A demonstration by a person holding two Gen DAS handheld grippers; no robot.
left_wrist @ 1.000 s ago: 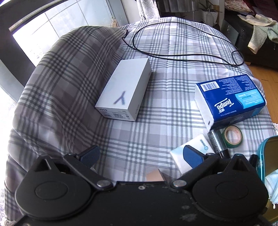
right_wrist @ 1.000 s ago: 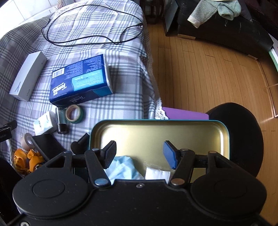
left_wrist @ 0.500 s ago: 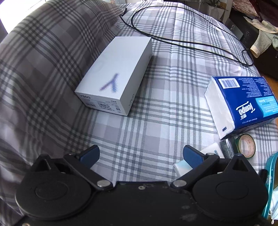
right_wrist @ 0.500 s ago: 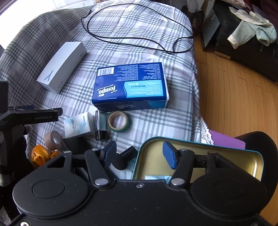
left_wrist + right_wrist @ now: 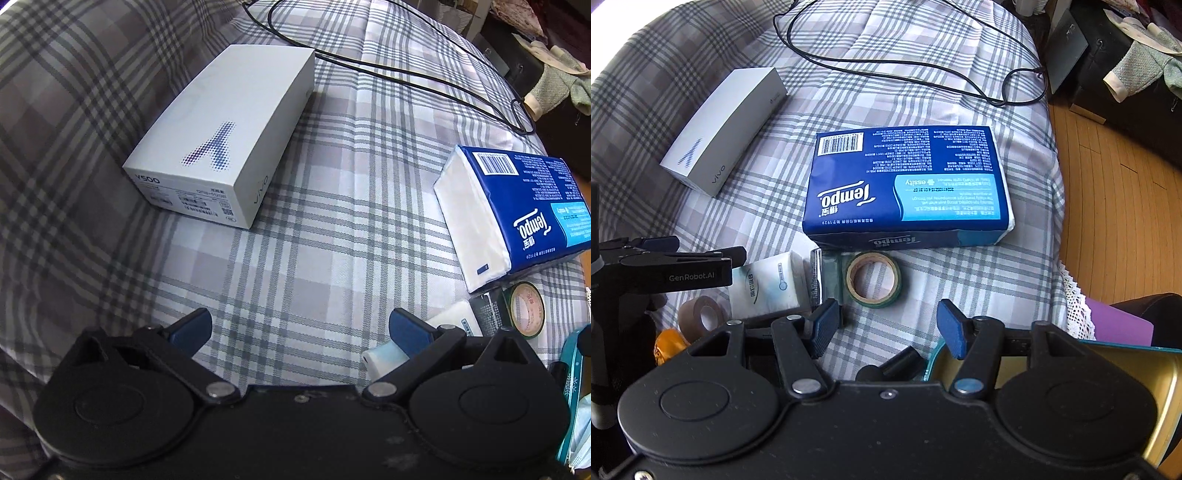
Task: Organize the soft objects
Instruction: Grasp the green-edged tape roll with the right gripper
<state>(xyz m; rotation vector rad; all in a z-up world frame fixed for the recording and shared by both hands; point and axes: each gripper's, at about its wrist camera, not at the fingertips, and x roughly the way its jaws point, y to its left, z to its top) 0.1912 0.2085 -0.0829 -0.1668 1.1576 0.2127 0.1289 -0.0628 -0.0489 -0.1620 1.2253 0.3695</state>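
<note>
A blue Tempo tissue pack [image 5: 908, 184] [image 5: 517, 214] lies on the plaid cloth. In front of it sits a small white tissue pack [image 5: 768, 284] [image 5: 452, 317]. My right gripper [image 5: 888, 325] hovers open just in front of a green tape roll [image 5: 873, 277], nothing between its blue pads. My left gripper [image 5: 299, 326] [image 5: 701, 247] is open low over bare cloth, its right finger [image 5: 406, 328] beside the small pack. A gold tin with a teal rim [image 5: 1115, 373] [image 5: 572, 369] lies at the lower right, and a light blue mask [image 5: 581, 435] shows at its edge.
A white phone box [image 5: 221, 147] [image 5: 727, 129] lies at the left and a black cable [image 5: 886, 74] loops across the back. A brown tape roll [image 5: 701, 317], an orange object [image 5: 668, 343], a dark packet [image 5: 818, 273] and black cylinders [image 5: 897, 363] crowd the front. Wooden floor [image 5: 1108, 184] lies beyond the right edge.
My right gripper has swung left, from above the tin to above the tape roll and cloth. The left gripper has sunk closer to the cloth and the white box.
</note>
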